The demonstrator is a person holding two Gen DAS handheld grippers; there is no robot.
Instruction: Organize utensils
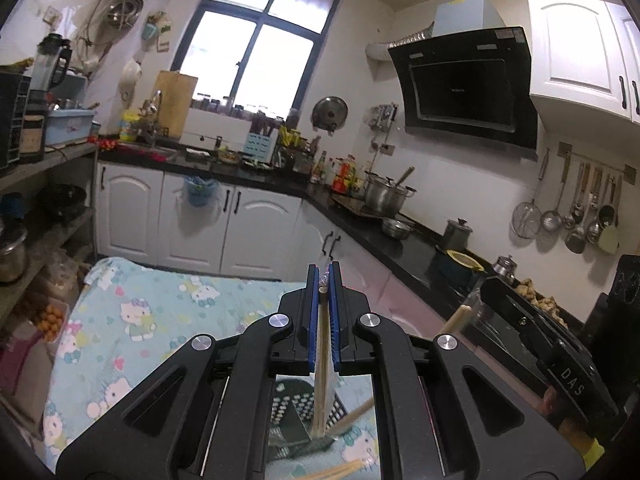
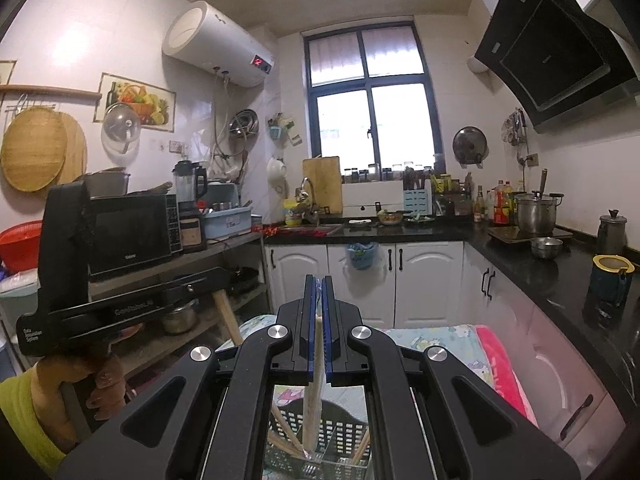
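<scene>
My left gripper is shut on a pale wooden chopstick in a clear sleeve. The stick hangs down between the blue pads into a black perforated utensil basket on the table. My right gripper is likewise shut on a wooden chopstick, whose lower end reaches into the same basket. More chopsticks lean inside the basket, and others lie loose on the cloth. Both grippers point roughly level, side by side above the basket.
A cartoon-print cloth covers the table, with a pink towel at its right edge. A black counter with pots runs along the right and back. A shelf with a microwave stands left. A hand holds the left tool.
</scene>
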